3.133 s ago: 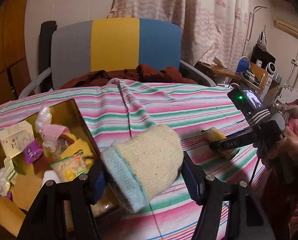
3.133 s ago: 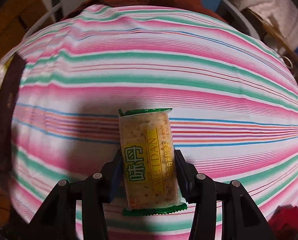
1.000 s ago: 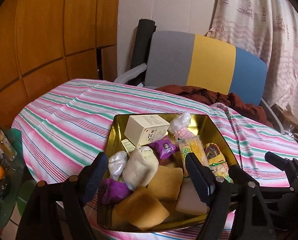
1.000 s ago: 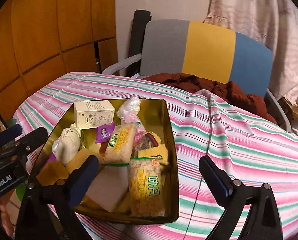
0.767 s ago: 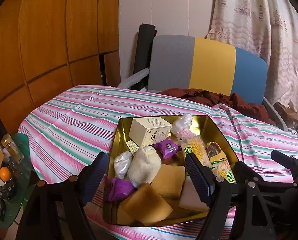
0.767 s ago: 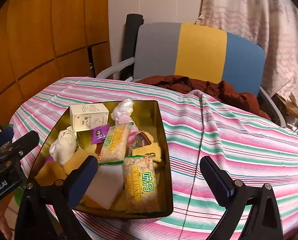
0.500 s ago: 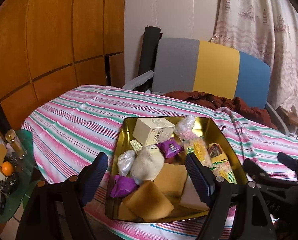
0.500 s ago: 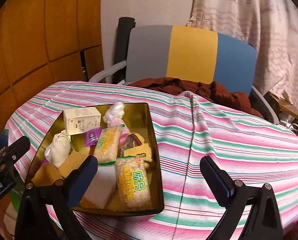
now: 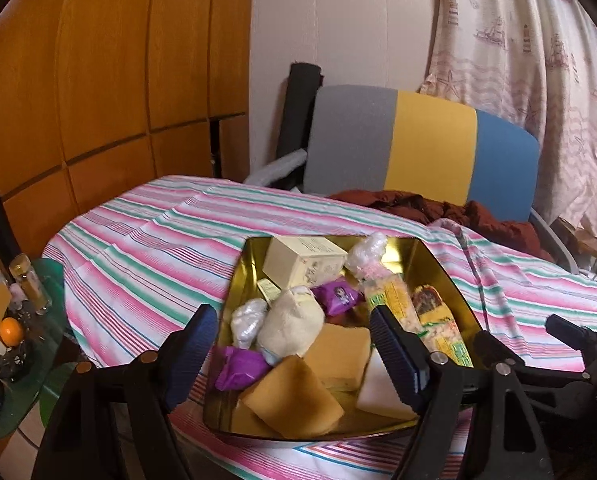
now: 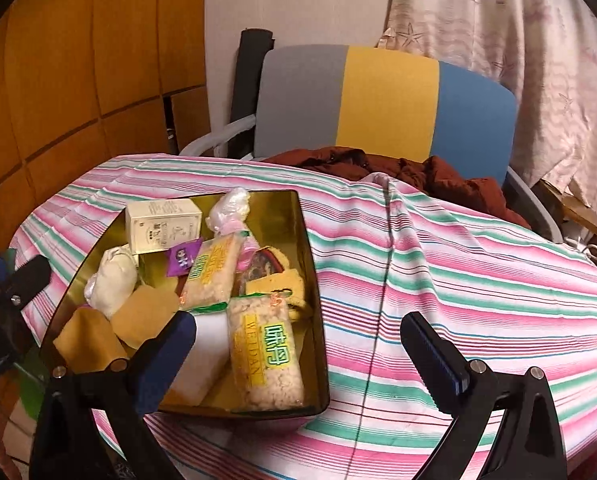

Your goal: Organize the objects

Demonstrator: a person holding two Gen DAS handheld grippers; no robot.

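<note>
A gold metal tin [image 9: 446, 280] [image 10: 304, 240] sits on the striped tablecloth, filled with several items. Inside lie a cream knitted sock [image 9: 292, 326] [image 10: 112, 280], a cracker packet [image 10: 266, 348] [image 9: 444, 334] marked WEIDAN, a second cracker packet [image 10: 214, 272], a pale box [image 9: 302, 260] [image 10: 162, 224], purple sachets [image 9: 338, 300] and tan sponges [image 9: 294, 400]. My left gripper [image 9: 298, 356] hangs open above the tin's near edge, holding nothing. My right gripper [image 10: 298, 356] is open too, over the tin's right wall, empty. The right gripper's fingers [image 9: 574, 336] show at the right of the left wrist view.
A chair [image 10: 382, 104] in grey, yellow and blue stands behind the table with a dark red garment [image 10: 398, 172] on it. A low glass side table [image 9: 14, 344] with jars and an orange is at the left. Wooden panels and a curtain line the back.
Three seconds ago the left gripper held the sock and the right gripper was closing on the cracker packet; both items now lie in the tin. Over the last second both open grippers have drawn back.
</note>
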